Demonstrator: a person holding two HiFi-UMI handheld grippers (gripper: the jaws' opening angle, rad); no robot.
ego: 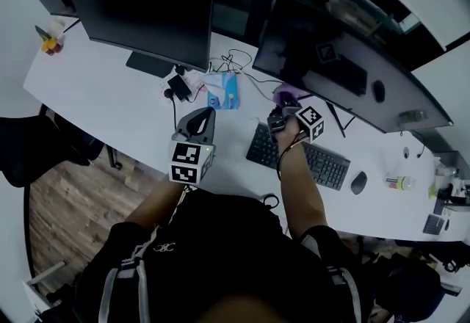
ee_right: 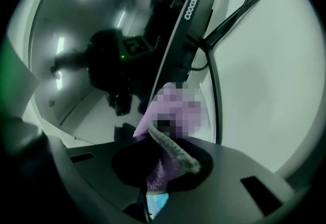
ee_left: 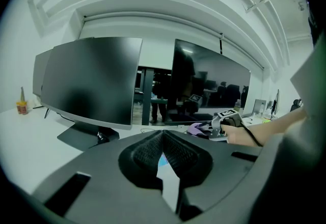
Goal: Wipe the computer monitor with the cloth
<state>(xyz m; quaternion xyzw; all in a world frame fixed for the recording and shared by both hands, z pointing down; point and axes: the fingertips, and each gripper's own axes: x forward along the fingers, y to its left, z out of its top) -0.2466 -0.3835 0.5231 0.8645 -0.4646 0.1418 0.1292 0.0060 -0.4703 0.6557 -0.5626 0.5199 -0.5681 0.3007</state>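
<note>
Purple cloth [ee_right: 157,174] in right gripper [ee_right: 166,156]

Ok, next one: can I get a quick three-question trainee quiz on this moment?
1. True or false: the left gripper holds the cloth.
2. What colour is the cloth? A green, B purple, C white.
3. Fill in: the right gripper is close to the lower edge of the monitor on the person's ___ side.
Key: 1 false; 2 B; 3 right.

A brand mark [ee_right: 191,3] on the bezel of the monitor [ee_right: 117,50] reads roughly "coocaa".
</note>
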